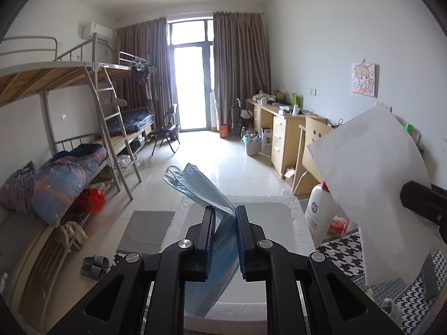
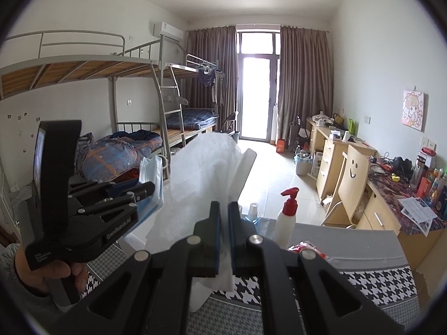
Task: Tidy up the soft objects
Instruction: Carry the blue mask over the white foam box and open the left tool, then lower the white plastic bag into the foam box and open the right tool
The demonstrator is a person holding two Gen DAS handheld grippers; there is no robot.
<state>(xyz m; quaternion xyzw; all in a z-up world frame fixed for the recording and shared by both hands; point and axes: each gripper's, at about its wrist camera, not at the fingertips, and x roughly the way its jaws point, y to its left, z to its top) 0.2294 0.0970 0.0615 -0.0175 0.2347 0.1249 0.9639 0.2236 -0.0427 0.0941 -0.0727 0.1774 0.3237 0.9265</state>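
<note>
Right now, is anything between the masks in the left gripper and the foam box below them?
Nothing visible. The left gripper holds the blue masks directly over the open white foam box. The foam sheet held by the right gripper stands off to the right, beside the box.

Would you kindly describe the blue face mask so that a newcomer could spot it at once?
Start at the white foam box low in the left wrist view. Above it, the left gripper is shut on the face mask, a pleated pale blue rectangle with white ear loops. Unlike the plain white sheet beside it, it is blue and ribbed.
</note>
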